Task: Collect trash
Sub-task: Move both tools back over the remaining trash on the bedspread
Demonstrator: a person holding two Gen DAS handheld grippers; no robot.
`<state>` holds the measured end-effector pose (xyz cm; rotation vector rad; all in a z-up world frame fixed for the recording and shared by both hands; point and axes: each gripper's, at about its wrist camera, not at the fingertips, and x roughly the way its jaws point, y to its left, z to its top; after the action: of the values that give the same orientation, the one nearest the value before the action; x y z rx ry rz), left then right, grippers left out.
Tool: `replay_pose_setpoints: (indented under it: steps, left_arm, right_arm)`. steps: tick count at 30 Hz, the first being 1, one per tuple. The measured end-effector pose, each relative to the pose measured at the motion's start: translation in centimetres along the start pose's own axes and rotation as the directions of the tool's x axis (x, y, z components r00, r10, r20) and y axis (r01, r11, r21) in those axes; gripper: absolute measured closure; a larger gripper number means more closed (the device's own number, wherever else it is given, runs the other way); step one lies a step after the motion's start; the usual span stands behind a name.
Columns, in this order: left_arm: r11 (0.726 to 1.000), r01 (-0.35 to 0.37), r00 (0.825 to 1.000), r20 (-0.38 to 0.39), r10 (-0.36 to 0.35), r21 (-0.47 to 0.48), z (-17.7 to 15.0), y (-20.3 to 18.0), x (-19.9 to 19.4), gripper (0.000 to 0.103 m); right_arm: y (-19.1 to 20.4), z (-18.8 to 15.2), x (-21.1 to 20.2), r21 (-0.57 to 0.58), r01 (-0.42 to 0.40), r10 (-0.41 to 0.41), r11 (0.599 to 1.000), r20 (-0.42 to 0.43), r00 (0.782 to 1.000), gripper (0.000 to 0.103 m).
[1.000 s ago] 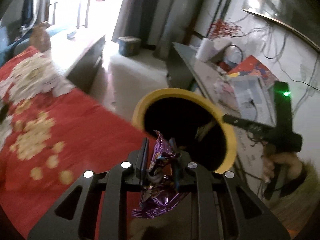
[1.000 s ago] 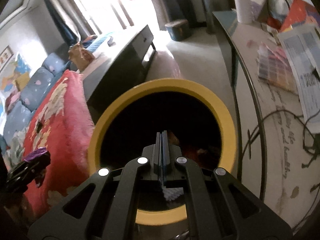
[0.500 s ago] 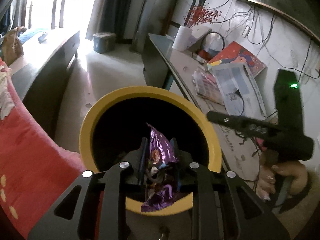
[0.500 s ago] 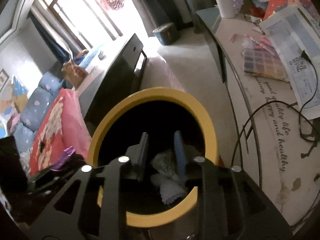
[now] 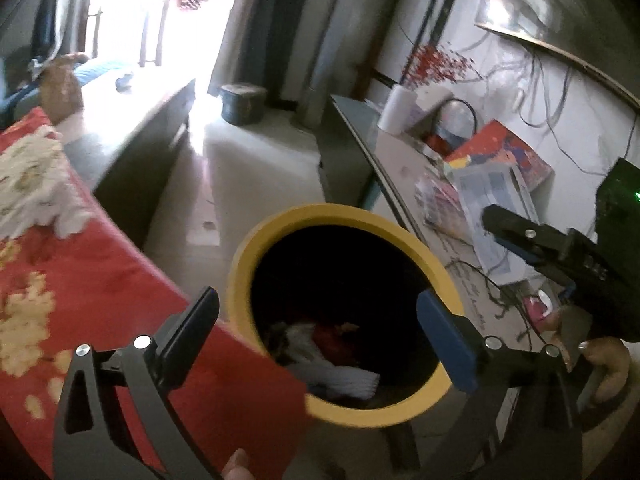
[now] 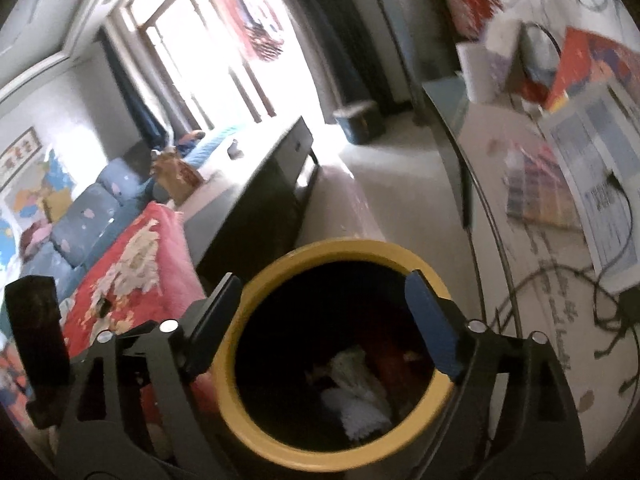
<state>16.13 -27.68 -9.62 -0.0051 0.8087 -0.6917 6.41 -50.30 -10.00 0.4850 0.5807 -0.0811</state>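
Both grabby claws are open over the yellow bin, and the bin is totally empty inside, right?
Not quite. The left gripper and right gripper are both open over the yellow bin, but it isn't empty: the right wrist view shows white crumpled trash lying at its bottom.

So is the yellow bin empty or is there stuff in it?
Not empty. Down inside the yellow bin, white crumpled trash and something red lie at the bottom.
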Motion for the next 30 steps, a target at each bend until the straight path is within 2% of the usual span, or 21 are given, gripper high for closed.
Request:
replay_pose_setpoints:
  steps: [2, 7, 11, 15, 17, 22, 30]
  left_arm:
    - [0.999, -0.028, 1.000, 0.012, 0.028, -0.019, 0.0, 0.8, -1.0, 0.007]
    - [0.990, -0.127, 0.990, 0.050, 0.130, -0.060, -0.3, 3.0, -3.7, 0.007]
    - [0.977, -0.187, 0.978, 0.075, 0.195, -0.102, -0.7, 4.9, -6.0, 0.007]
    - [0.960, -0.249, 0.958, 0.110, 0.263, -0.132, -1.1, 6.7, -8.5, 0.007]
    - [0.955, -0.259, 0.954, 0.118, 0.277, -0.148, -1.2, 7.4, -9.4, 0.007]
    - [0.932, -0.309, 0.930, 0.147, 0.338, -0.190, -1.7, 9.4, -12.1, 0.007]
    - [0.902, -0.345, 0.904, 0.165, 0.393, -0.259, -3.0, 11.8, -15.4, 0.007]
  right_arm:
    - [1.2, 0.1, -0.4, -0.028, -0.018, 0.019, 0.999, 0.023, 1.000, 0.020]
    - [3.6, 0.0, -0.7, -0.089, -0.066, 0.069, 0.994, 0.023, 0.997, 0.020]
    - [6.2, -0.4, -0.6, -0.148, -0.104, 0.106, 0.983, 0.004, 0.994, 0.020]
    - [8.6, -0.7, -0.4, -0.196, -0.147, 0.145, 0.970, -0.023, 0.989, 0.020]
    - [9.7, -0.8, -0.2, -0.219, -0.165, 0.161, 0.962, -0.037, 0.986, 0.020]
    - [12.4, -1.3, -0.2, -0.272, -0.208, 0.197, 0.939, -0.067, 0.978, 0.020]
    - [15.9, -2.4, -0.4, -0.334, -0.265, 0.242, 0.905, -0.111, 0.964, 0.020]
